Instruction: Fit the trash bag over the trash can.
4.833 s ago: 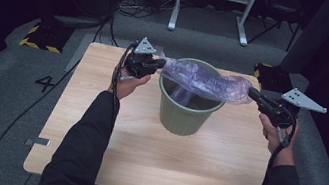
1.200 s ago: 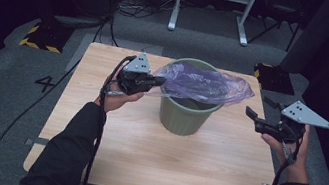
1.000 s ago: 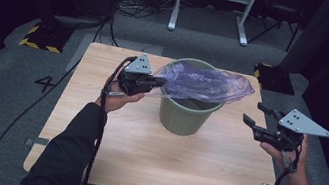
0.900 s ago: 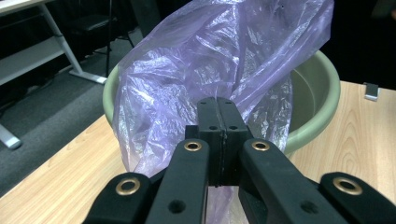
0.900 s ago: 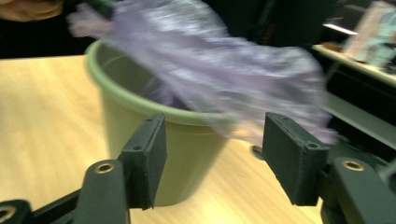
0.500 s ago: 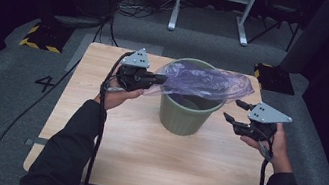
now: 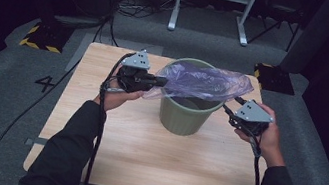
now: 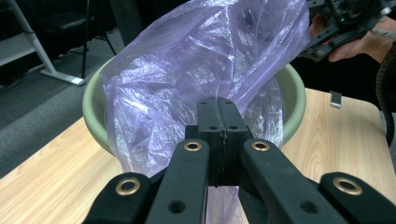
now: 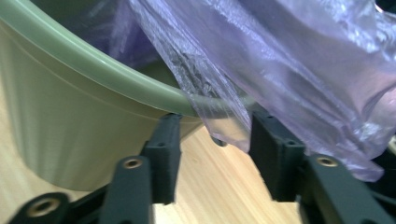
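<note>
Lining bin (image 7: 183, 116): purple bag (image 7: 205, 81) draped across rim.
Left gripper (image 7: 158, 80): clamped on bag's left edge.
Right gripper (image 9: 212, 135): just closing, bag's right hem between unpressed jaws.

My round green plastic bin (image 7: 183, 117) stands mid-surface (image 7: 142, 154), thin purple plastic bag (image 7: 205, 81) draped over its rim, between my left claw (image 7: 160, 80) and right claw (image 7: 228, 111).

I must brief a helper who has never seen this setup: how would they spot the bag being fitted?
On the wooden table stands one green bin. Draped over its rim is the purple bag: thin, crinkled, see-through plastic, unlike everything rigid around it.
</note>
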`<state>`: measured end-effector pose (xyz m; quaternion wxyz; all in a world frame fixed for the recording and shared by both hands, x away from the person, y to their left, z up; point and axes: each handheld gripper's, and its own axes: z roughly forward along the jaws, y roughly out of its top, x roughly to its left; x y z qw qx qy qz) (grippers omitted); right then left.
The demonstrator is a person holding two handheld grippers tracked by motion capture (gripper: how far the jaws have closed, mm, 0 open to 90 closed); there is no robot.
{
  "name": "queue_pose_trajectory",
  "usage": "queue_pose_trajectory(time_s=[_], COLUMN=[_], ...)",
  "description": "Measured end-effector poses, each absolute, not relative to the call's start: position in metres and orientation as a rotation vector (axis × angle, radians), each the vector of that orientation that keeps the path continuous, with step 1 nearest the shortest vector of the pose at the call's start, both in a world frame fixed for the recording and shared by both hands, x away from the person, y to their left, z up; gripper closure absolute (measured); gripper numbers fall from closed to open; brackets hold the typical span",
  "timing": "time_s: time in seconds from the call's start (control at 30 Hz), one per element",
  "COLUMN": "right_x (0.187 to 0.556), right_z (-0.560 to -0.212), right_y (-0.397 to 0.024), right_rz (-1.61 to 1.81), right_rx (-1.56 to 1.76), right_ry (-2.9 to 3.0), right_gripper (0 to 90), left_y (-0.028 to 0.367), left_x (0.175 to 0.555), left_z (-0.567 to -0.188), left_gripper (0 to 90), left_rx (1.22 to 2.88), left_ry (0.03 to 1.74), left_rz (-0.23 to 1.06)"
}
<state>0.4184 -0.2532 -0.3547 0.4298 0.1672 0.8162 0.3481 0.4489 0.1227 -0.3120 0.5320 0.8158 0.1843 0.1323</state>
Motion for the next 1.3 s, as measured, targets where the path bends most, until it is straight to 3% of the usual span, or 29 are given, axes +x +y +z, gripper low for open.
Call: queue_pose_trajectory(time_s=[0.23,0.57,0.97,1.3], right_x=[0.420,0.407,0.382,0.367], right_z=[-0.360,-0.359,-0.372,-0.395], right_y=[-0.248,-0.258,-0.267,-0.279], right_rz=[0.800,0.840,0.882,0.903], right_rx=[0.405,0.406,0.315,0.212], right_ry=[2.036,2.052,2.170,2.297], right_gripper=[89.7,90.0,90.0,90.0], left_y=[0.124,0.131,0.127,0.132], left_x=[0.447,0.443,0.442,0.471], left_z=[-0.313,-0.315,-0.314,-0.323], left_gripper=[89.8,87.1,89.7,89.8], left_rx=[1.932,1.881,1.892,1.904], left_ry=[0.436,0.456,0.508,0.675], left_rz=[0.308,0.317,0.451,0.490])
